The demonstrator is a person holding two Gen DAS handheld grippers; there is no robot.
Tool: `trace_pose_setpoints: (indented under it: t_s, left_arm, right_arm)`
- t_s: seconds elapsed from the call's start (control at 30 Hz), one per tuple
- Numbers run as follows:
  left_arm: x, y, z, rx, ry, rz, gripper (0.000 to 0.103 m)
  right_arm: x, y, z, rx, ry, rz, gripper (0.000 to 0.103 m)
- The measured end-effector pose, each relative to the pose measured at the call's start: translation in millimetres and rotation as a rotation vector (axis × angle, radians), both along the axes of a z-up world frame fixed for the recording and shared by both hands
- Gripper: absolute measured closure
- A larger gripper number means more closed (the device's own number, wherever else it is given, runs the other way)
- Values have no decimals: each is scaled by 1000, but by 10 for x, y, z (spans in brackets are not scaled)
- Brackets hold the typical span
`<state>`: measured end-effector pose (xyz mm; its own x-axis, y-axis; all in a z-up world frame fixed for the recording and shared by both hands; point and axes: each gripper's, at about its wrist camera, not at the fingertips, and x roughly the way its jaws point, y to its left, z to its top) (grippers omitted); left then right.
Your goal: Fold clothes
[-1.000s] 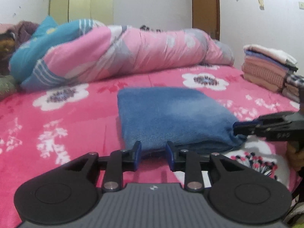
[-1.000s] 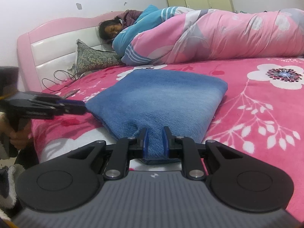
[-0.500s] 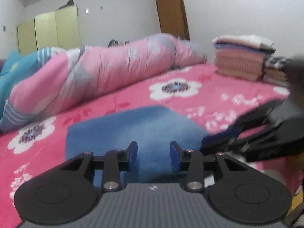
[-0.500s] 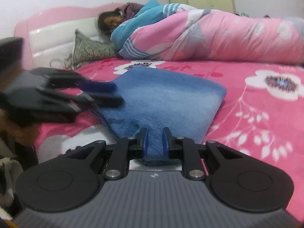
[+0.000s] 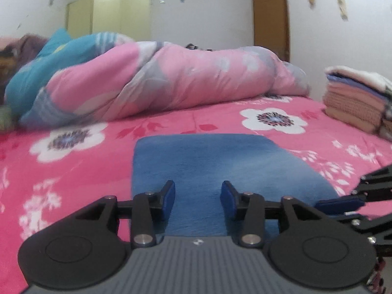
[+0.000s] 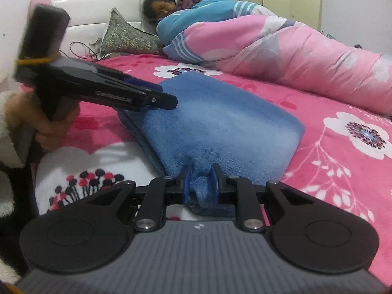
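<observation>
Lying flat, blue folded cloth (image 5: pixel 215 164), long axis toward quilt (image 5: pixel 171 78)

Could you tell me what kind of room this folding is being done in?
Most likely a home bedroom: a bed with a pink floral sheet, a person lying under a pink and blue quilt by the padded headboard, and a wardrobe against the far wall.

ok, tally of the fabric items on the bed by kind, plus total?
Folded blue cloth, near bed edge, pinched by the right gripper: 1
Stack of folded clothes, counted as one pile: 1
Pink and blue quilt, over a lying person: 1
Grey patterned pillow by the headboard: 1
Pink floral bedsheet: 1
Total: 5
</observation>
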<state>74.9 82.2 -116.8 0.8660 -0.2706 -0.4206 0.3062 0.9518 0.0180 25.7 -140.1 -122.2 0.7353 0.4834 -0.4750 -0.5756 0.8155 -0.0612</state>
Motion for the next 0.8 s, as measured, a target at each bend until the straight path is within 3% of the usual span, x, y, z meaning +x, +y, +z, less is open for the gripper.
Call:
trace_pose_setpoints:
  t_s: [0.3, 0.57, 0.8]
  left_arm:
    - [-27, 90, -62, -51, -22, -6, 58]
    - [-34, 86, -59, -52, -23, 0, 57]
    - [-31, 92, -59, -53, -24, 4, 57]
  right_arm:
    - [-50, 77, 12, -48, -32, -1, 86]
    - [-231, 410, -35, -313, -187, 10, 84]
    - [-269, 409, 155, -288, -202, 13, 84]
